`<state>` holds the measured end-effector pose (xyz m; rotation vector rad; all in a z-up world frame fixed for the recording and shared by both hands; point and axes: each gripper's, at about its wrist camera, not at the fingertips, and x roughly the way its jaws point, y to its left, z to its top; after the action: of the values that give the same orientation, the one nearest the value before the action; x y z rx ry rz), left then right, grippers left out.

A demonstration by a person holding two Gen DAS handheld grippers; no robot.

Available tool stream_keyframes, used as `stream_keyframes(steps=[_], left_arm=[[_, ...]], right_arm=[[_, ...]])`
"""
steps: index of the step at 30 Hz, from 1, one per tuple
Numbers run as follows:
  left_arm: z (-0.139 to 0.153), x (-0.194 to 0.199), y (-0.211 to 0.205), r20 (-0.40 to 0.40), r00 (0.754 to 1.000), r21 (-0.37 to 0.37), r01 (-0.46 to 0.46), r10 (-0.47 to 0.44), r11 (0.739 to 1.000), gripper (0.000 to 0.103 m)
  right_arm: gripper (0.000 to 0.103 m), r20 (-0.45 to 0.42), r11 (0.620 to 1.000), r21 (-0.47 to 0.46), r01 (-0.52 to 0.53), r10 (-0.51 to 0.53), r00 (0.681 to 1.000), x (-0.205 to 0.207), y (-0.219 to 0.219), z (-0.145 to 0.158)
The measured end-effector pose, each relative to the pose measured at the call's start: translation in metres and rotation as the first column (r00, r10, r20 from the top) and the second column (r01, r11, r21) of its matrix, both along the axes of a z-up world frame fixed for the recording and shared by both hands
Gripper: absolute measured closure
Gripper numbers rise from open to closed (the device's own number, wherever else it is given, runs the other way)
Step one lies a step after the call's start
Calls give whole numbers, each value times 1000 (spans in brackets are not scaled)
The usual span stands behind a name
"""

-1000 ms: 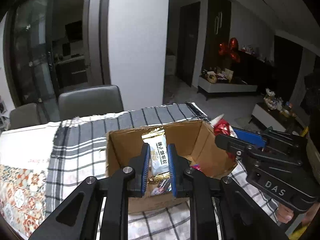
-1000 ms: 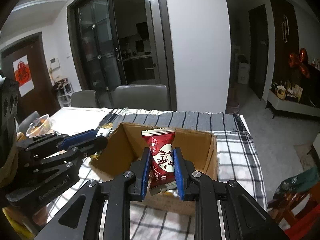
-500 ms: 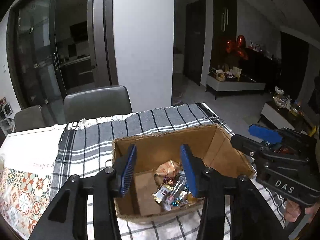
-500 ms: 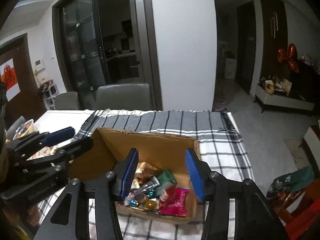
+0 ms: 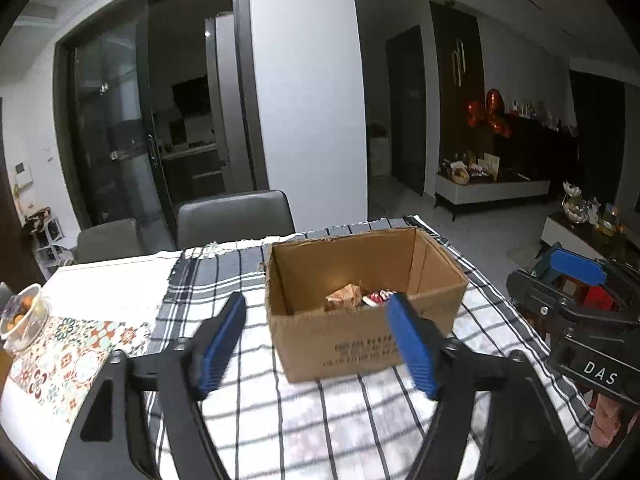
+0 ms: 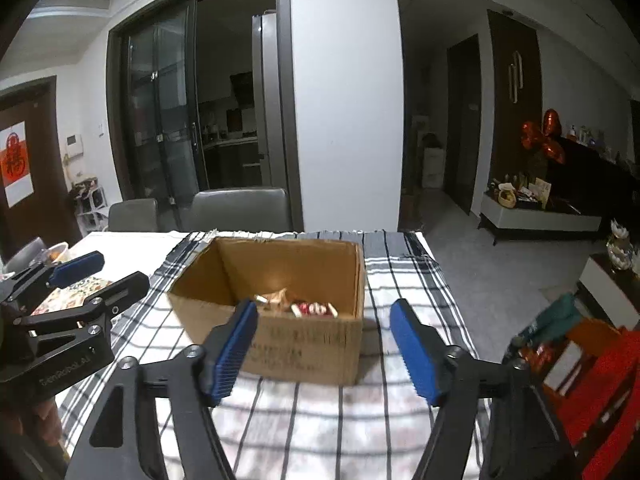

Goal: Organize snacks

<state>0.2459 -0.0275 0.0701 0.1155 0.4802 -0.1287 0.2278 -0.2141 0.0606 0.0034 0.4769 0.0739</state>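
A cardboard box [image 5: 362, 334] stands on the checked cloth [image 5: 304, 420] of the table [image 5: 112, 276], its top open, with snack packets [image 6: 308, 307] lying on its floor. Dark print runs along the box's near wall, too blurred to read. The left tongs [image 5: 316, 344] hang short of that wall, jaws opening, nothing between them. The right tongs [image 6: 324, 346] do likewise. "DAS" is legible on the right tongs' body. Left of the box, a bowl [image 5: 22, 318] sits at the table edge.
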Motion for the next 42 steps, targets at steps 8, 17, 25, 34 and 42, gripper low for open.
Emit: stream_keyframes(steps=[8,17,25,34,42], left_arm=[[-4,-67,1,66,997,39,-40,37,998,11],[-15,-120,1,71,997,44,-43,40,998,3],[-22,-153,5,70,997,15,-47,46,999,0],[-27,-174,11,87,994,3,-74,73,997,0],[-27,-184,10,95,993,8,-69,68,998,0]], right_arm=[[27,1,1000,6,10,-10,1000,-62,-2,-5],[21,-7,999,-19,33,-34,999,-118,-6,-13],[21,5,999,-36,19,-19,1000,-153,-4,-16],[21,55,998,-54,16,-13,998,-173,4,-13],[21,51,999,-33,6,-5,999,-176,1,-16]])
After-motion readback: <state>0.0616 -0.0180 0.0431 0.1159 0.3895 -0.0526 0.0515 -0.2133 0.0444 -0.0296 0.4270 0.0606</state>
